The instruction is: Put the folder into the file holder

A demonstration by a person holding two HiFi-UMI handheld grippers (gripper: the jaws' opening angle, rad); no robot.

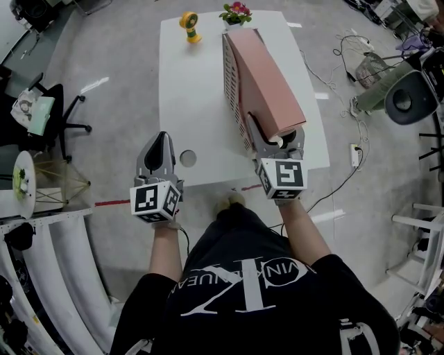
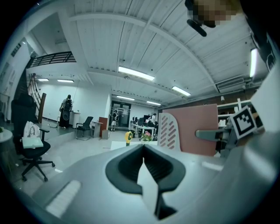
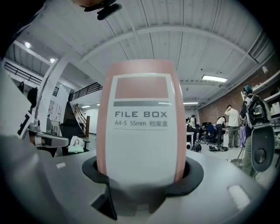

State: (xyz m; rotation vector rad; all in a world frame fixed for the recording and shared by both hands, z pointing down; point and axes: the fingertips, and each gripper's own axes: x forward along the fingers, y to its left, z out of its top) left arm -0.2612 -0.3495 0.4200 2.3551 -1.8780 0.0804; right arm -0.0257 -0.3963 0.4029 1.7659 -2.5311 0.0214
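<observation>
A pink folder (image 1: pixel 267 83), a file box with a white spine label (image 3: pixel 140 122), leans tilted in the white perforated file holder (image 1: pixel 233 83) on the white table (image 1: pixel 194 104). My right gripper (image 1: pixel 277 142) is at the folder's near end with a finger on each side. In the right gripper view the spine fills the space between the jaws (image 3: pixel 142 175), with a thin dark gap at each side. My left gripper (image 1: pixel 161 142) hovers shut and empty over the table's front edge, left of the holder. From the left gripper (image 2: pixel 143 153), the holder (image 2: pixel 169 131) and folder (image 2: pixel 197 127) stand to the right.
A yellow toy (image 1: pixel 189 26) and a small flower pot (image 1: pixel 236 12) stand at the table's far end. A round hole (image 1: pixel 187 158) is near the front edge. An office chair (image 1: pixel 41 114) is on the left; a floor fan (image 1: pixel 409 97) and cables lie on the right.
</observation>
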